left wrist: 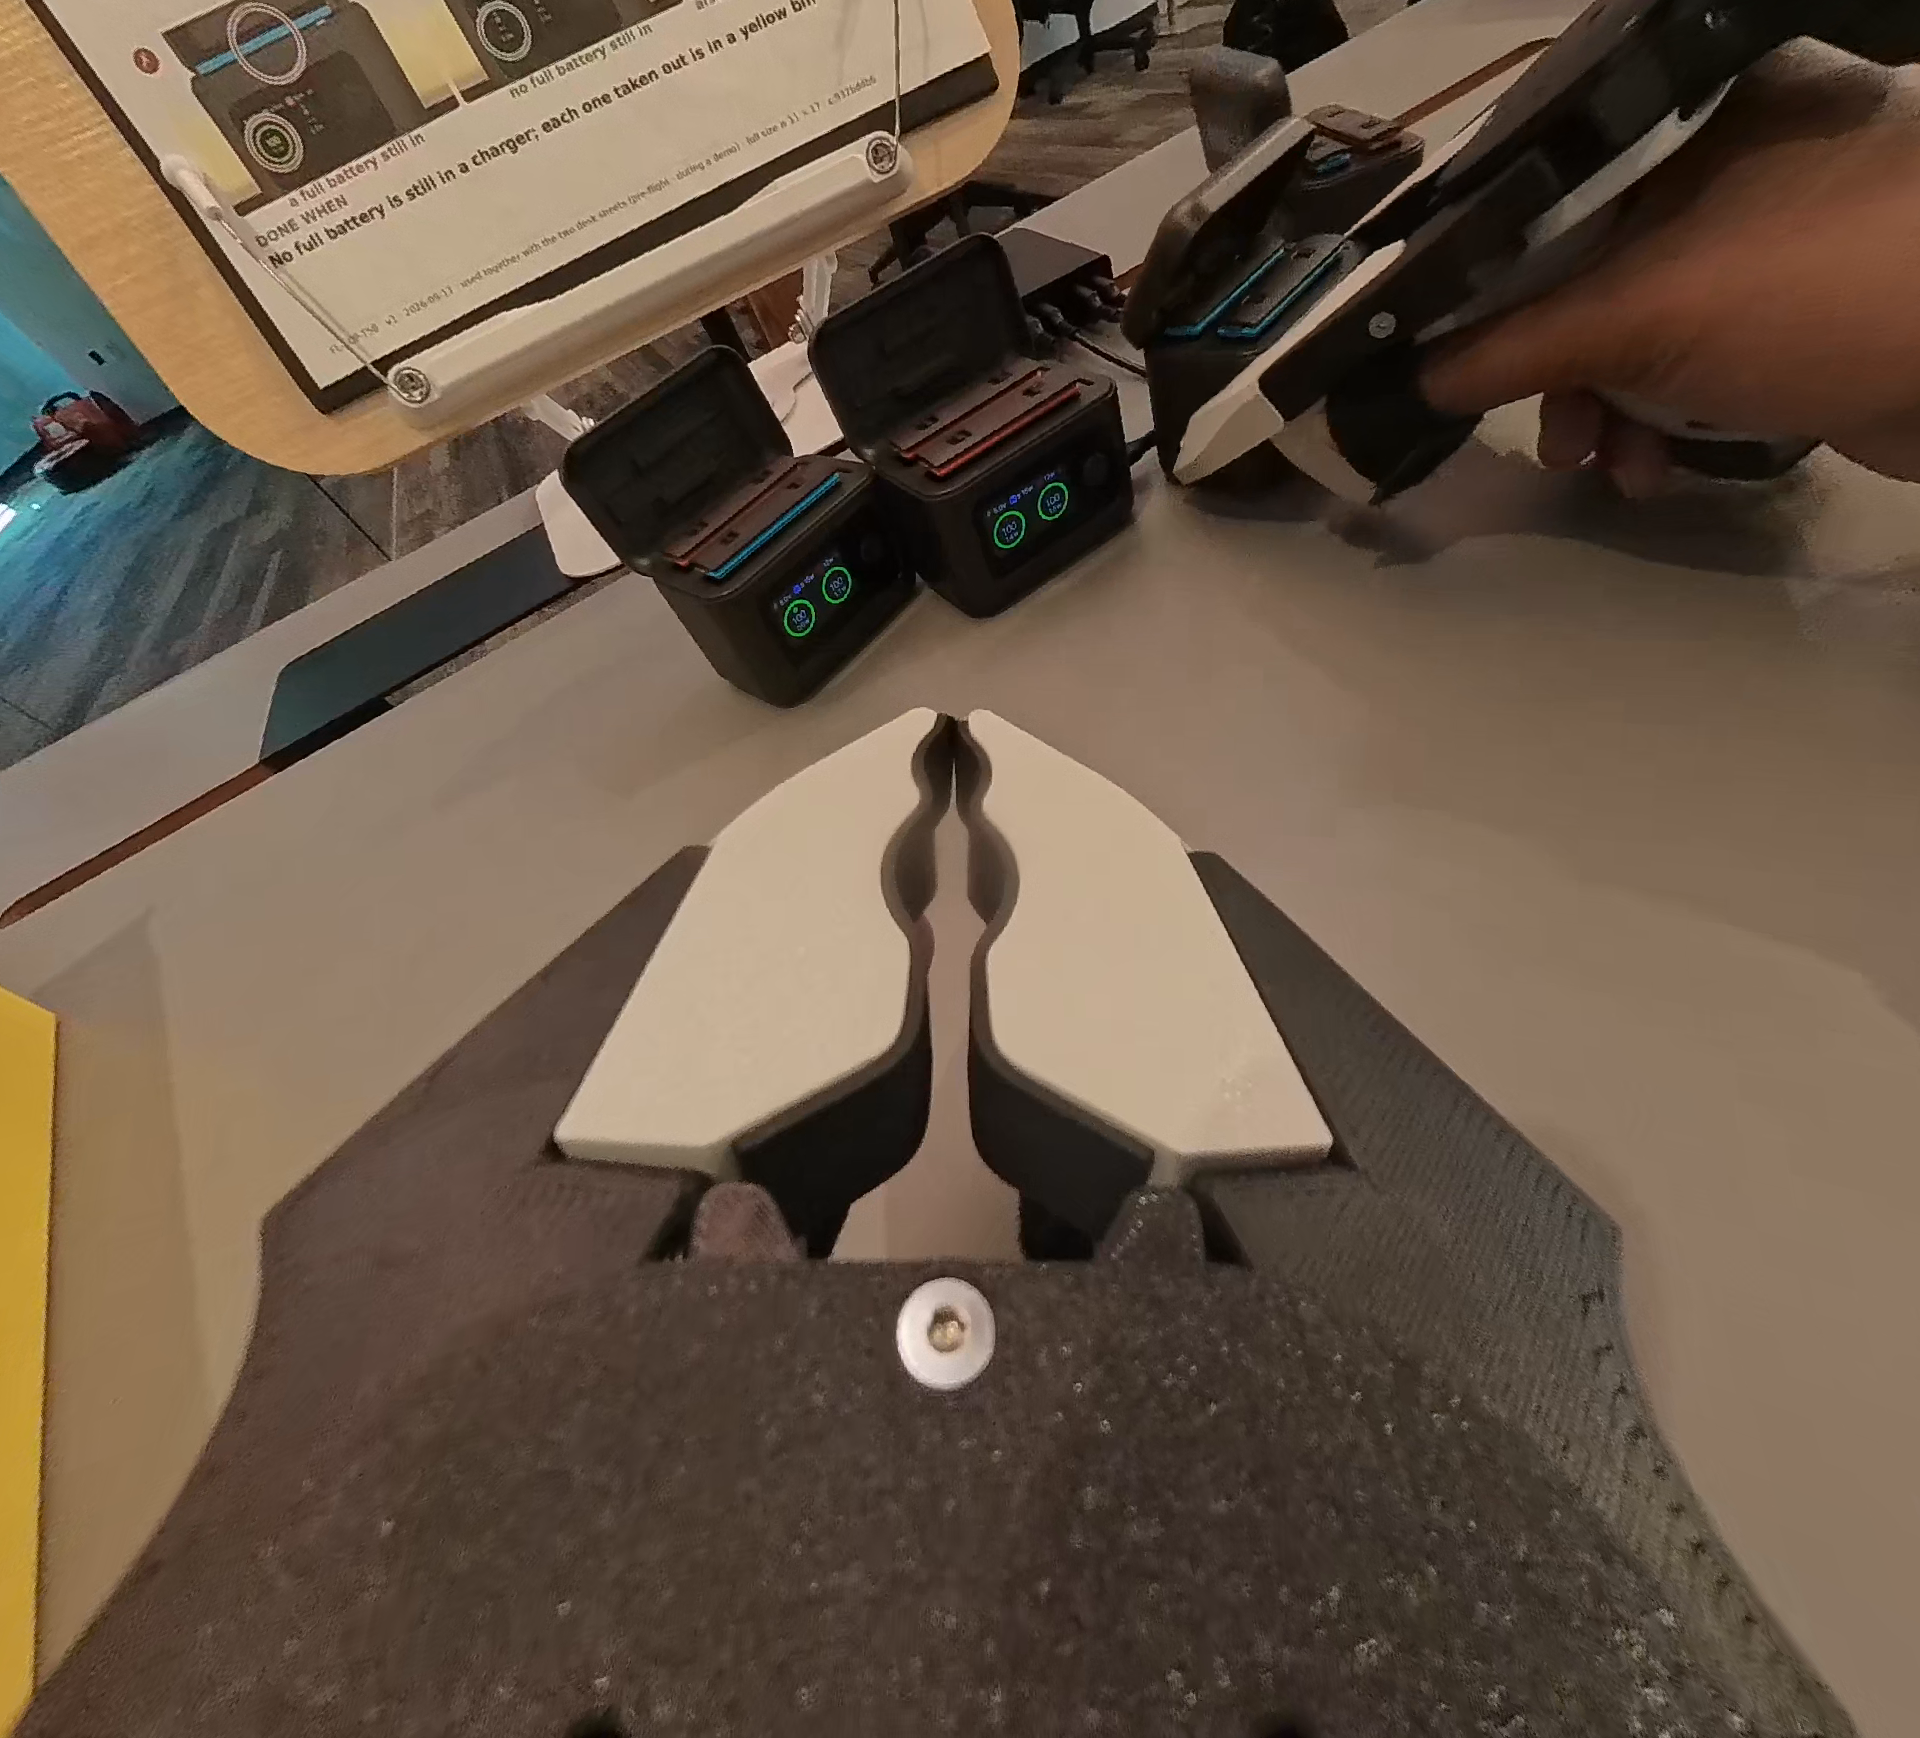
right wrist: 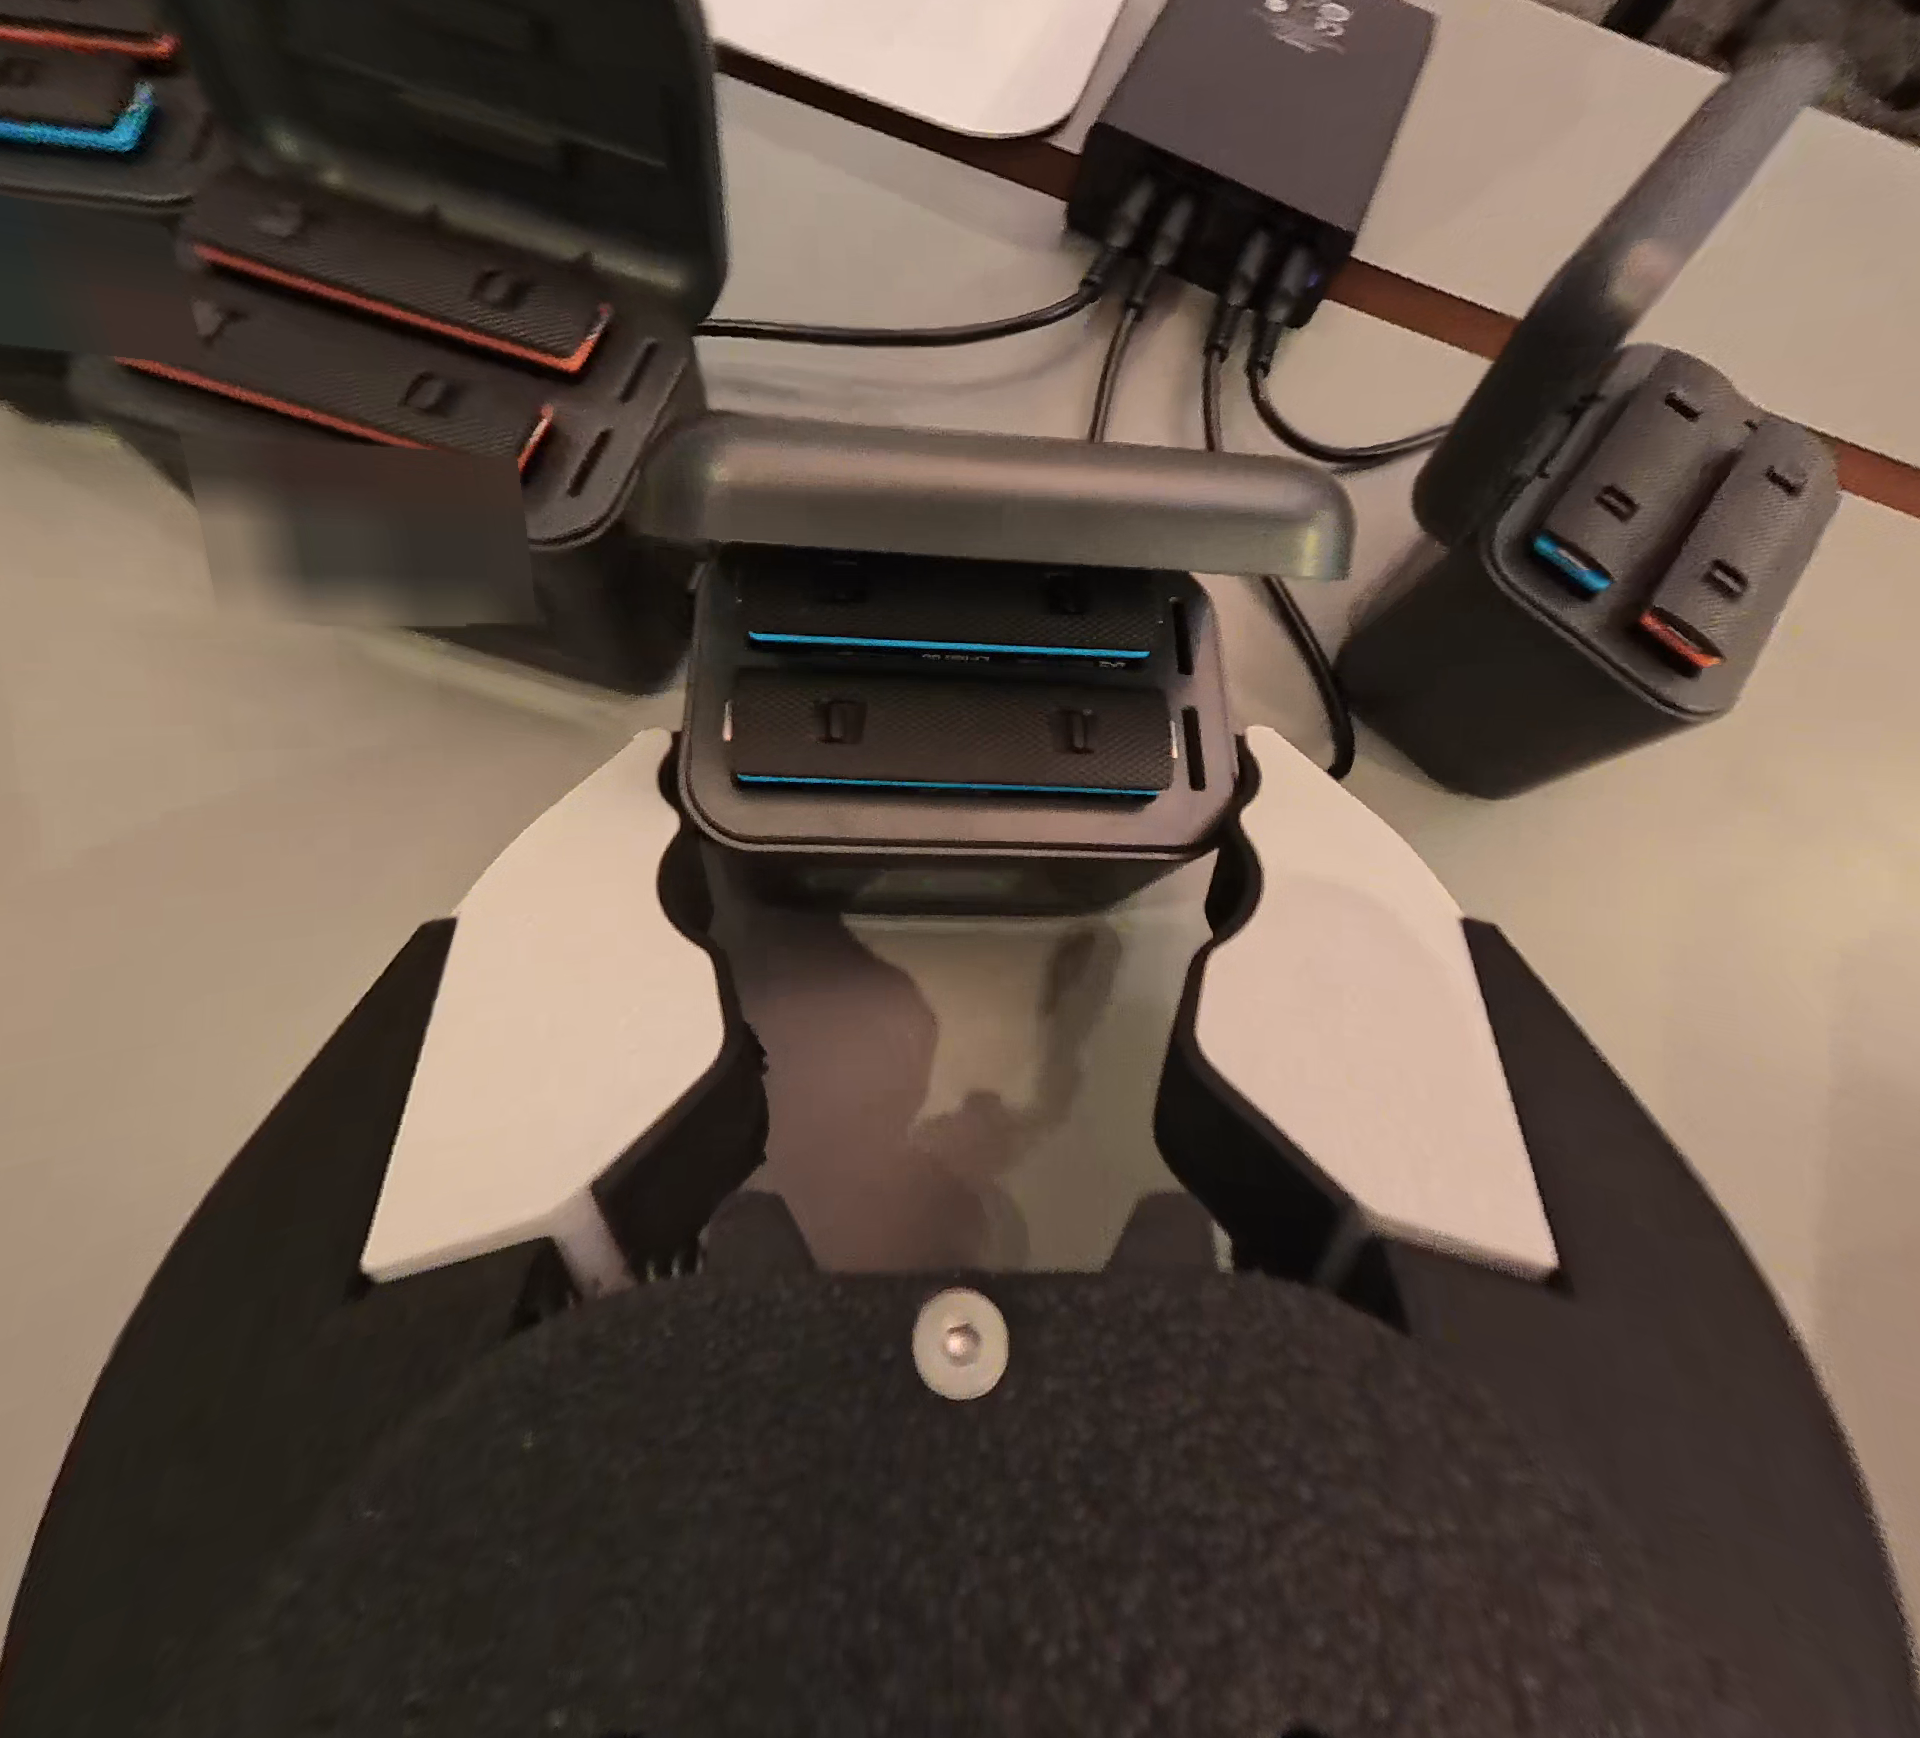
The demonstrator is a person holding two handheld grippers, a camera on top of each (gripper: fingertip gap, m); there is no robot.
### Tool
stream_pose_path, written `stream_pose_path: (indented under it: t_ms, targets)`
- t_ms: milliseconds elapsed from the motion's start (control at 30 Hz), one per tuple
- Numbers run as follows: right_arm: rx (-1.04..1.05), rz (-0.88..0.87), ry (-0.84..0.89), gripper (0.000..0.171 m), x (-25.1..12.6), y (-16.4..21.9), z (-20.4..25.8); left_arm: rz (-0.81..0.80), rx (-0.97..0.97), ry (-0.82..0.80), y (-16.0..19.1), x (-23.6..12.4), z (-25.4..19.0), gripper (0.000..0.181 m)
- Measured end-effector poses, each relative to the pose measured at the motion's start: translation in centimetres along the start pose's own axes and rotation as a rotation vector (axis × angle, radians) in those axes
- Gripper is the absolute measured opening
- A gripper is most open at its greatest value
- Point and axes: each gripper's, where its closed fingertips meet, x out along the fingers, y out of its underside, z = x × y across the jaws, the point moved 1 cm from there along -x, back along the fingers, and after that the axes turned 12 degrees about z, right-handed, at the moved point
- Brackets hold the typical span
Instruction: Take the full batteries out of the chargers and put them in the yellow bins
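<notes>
Left wrist view: the left gripper [left wrist: 954, 732] hovers over the grey table [left wrist: 1455, 805], fingers pressed together, holding nothing. Two open chargers [left wrist: 769, 566] sit ahead, screens lit green; a yellow bin [left wrist: 21, 1273] peeks in at the left edge.

Right wrist view: the right gripper [right wrist: 956, 748] is spread wide, fingertips either side of a charger [right wrist: 956, 732] with two blue-edged batteries [right wrist: 951, 738] inside. Can't tell if they're touching it.

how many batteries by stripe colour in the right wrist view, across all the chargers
blue-stripe batteries: 4
orange-stripe batteries: 4
total: 8
</notes>
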Motion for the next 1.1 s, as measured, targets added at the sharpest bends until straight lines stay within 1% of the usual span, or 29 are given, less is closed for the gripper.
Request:
stream_pose_path:
  t_ms: [333, 433, 533, 667, 767, 833, 967, 1000, 1033, 1100]
  targets:
    - [0.077, -0.04, 0.076, 0.096, 1.3, -1.9, -0.9, 0.016, 0.004, -0.002, 0.3, 0.3, -0.1, 0.0]
    - [0.075, -0.052, 0.058, 0.099, 1.1, -2.0, -0.6, 0.01, -0.006, -0.001, 0.3, 0.2, 0.1, 0.0]
    - [0.078, -0.1, -0.003, 0.104, -0.7, -2.0, -0.6, 0.001, -0.016, -0.003, 0.2, 0.1, 0.2, 0.0]
    - [0.121, -0.212, -0.034, 0.104, -5.1, -2.2, -2.4, 0.002, -0.009, -0.005, 0.2, 0.1, 0.2, 0.0]
    - [0.167, -0.278, -0.058, 0.103, -8.4, -1.5, -3.7, -0.002, -0.003, -0.011, 0.1, 0.0, 0.2, 0.0]
    - [0.178, -0.287, -0.062, 0.099, -9.7, -0.3, -4.1, -0.003, -0.006, -0.013, 0.1, 0.0, 0.2, 0.0]
    - [0.185, -0.257, -0.077, 0.09, -10.7, 2.8, -3.7, -0.004, -0.015, -0.022, 0.1, -0.1, 0.4, 0.0]
    - [0.182, -0.248, -0.082, 0.085, -10.8, 3.4, -3.4, -0.001, -0.018, -0.022, 0.1, -0.1, 0.4, 0.0]
    - [0.174, -0.241, -0.083, 0.072, -10.9, 4.1, -3.1, 0.002, -0.023, -0.024, 0.1, -0.1, 0.5, 0.0]
    - [0.162, -0.223, -0.073, 0.056, -11.0, 5.1, -2.7, 0.008, -0.034, -0.025, 0.2, -0.1, 0.6, 0.0]
